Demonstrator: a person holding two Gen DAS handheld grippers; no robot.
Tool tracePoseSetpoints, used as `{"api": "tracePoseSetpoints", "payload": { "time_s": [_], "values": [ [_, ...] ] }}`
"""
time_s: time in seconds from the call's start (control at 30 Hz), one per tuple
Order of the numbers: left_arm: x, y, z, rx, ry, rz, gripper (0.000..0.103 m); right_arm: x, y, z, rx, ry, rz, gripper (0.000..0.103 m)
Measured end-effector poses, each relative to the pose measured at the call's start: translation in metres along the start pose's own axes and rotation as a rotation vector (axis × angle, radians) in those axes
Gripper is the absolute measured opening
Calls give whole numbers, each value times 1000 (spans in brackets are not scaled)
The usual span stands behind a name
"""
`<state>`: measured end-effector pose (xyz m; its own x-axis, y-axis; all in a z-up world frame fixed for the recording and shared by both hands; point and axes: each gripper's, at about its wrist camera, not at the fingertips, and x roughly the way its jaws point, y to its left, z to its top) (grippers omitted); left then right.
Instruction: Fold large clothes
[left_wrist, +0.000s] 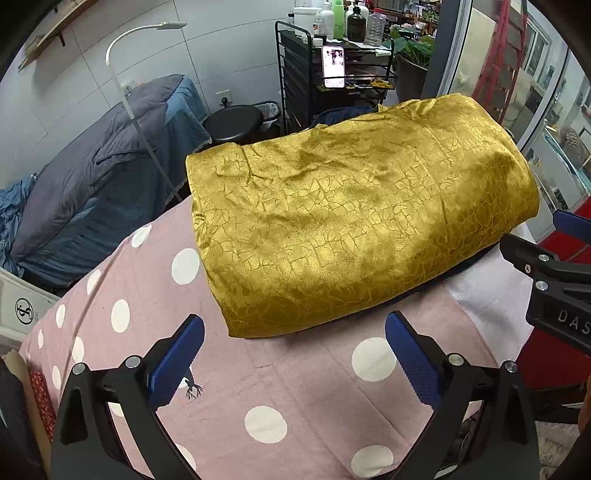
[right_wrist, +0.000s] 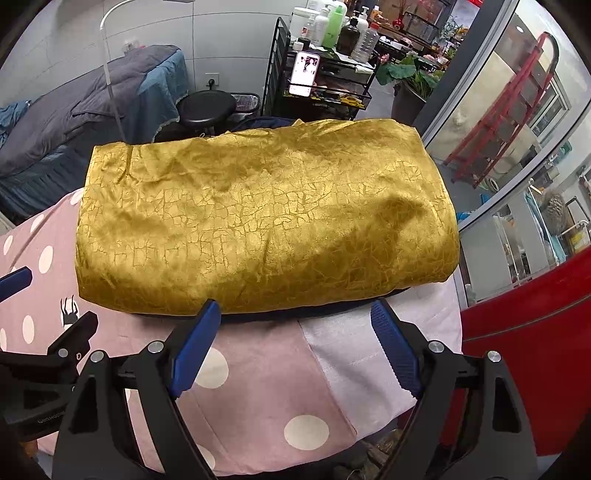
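Observation:
A gold garment with a crackle pattern lies folded into a thick rectangle on a pink polka-dot sheet. It also shows in the right wrist view. A dark navy layer peeks out under its near edge. My left gripper is open and empty, just short of the garment's near left corner. My right gripper is open and empty at the garment's near edge. The right gripper also shows at the right edge of the left wrist view.
A white cloth covers the bed's right part. A black stool, a black wire cart with bottles and a phone, a grey-blue bed and a white lamp stand behind. A red panel is at right.

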<state>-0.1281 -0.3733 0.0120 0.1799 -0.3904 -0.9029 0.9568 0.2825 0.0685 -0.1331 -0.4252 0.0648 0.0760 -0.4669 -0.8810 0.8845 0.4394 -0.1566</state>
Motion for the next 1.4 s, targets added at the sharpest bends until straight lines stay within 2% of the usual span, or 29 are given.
{"api": "tracePoseSetpoints", "payload": {
  "time_s": [1.4],
  "values": [
    [5, 4, -5, -5, 32, -10, 97, 5, 8, -1, -29, 16, 9, 83]
  ]
}}
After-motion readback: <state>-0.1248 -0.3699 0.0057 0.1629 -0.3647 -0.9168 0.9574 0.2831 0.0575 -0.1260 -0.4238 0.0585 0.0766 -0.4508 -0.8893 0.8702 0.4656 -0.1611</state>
